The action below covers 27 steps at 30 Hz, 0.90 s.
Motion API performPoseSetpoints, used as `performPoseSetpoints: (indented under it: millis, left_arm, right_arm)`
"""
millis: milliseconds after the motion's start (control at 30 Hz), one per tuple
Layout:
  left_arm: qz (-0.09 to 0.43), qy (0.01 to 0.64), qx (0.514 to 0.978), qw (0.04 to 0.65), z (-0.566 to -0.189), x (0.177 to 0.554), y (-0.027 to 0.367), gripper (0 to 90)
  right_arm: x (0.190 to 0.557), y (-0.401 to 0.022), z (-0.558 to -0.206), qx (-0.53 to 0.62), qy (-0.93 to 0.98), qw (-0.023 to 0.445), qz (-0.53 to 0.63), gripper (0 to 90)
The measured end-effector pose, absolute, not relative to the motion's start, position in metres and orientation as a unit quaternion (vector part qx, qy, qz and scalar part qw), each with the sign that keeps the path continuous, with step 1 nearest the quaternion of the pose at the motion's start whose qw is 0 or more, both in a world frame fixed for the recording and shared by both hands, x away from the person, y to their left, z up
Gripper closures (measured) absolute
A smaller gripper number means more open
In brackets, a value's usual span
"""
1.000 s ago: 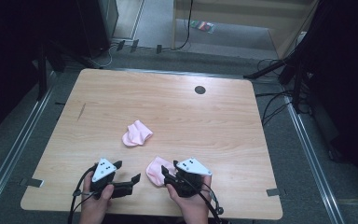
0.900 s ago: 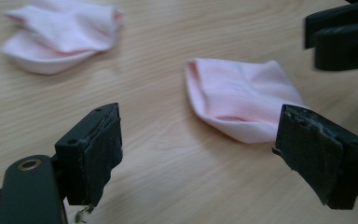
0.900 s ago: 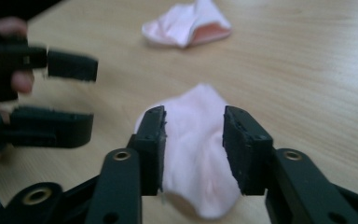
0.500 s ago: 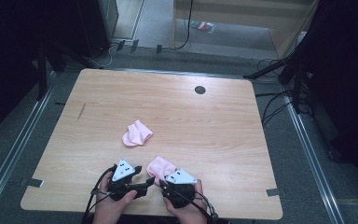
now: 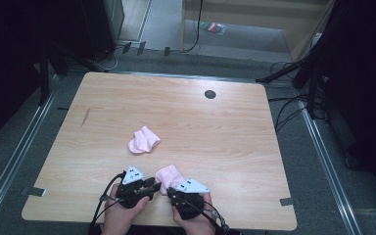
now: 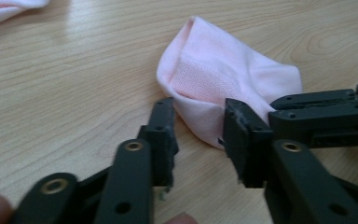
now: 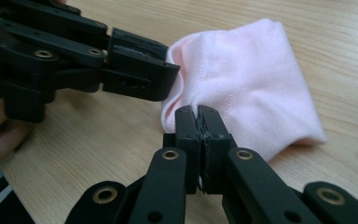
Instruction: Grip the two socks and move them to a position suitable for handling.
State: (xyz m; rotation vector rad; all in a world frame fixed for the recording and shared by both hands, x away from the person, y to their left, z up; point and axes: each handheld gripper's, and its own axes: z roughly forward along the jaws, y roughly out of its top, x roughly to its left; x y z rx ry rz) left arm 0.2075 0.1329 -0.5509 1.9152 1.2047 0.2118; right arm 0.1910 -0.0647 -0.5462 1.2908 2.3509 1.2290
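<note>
pink sock is pinched by the right gripper, with the left gripper spread beside it.

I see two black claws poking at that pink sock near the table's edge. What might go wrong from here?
The right hand-held gripper is shut on just a thin edge of the near pink sock, so the fabric may slip out if pulled. The left hand-held gripper is open around the sock's other edge; closing there might catch only one layer, or bump the right one, since they sit very close. The sock also lies near the table edge and might slide off.
</note>
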Motion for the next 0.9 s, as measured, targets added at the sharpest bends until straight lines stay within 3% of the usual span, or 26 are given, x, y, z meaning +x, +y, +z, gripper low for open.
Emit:
performPoseSetpoints:
  millis: [267, 433, 467, 533, 667, 900]
  left_arm:
    - [0.079, 0.476, 0.753, 0.447, -0.546, 0.208, 0.141, 90.0]
    - [0.079, 0.476, 0.755, 0.445, -0.546, 0.208, 0.141, 90.0]
    - [0.079, 0.478, 0.752, 0.446, -0.546, 0.208, 0.140, 84.4]
    - [0.102, 0.483, 0.752, 0.437, -0.546, 0.207, 0.137, 64.1]
    - [0.110, 0.489, 0.754, 0.424, -0.548, 0.208, 0.131, 51.6]
    - [0.110, 0.472, 0.778, 0.400, -0.550, 0.214, 0.124, 72.2]
  right_arm:
    - [0.192, -0.069, -0.541, 0.440, 0.784, 0.094, 0.428, 89.0]
    - [0.193, -0.073, -0.537, 0.448, 0.772, 0.080, 0.443, 89.0]
    - [0.193, -0.073, -0.537, 0.448, 0.772, 0.079, 0.444, 89.0]
    - [0.193, -0.073, -0.538, 0.449, 0.772, 0.078, 0.443, 89.0]
    - [0.193, -0.072, -0.539, 0.450, 0.773, 0.076, 0.442, 88.9]
    - [0.195, -0.075, -0.538, 0.457, 0.766, 0.059, 0.449, 89.0]
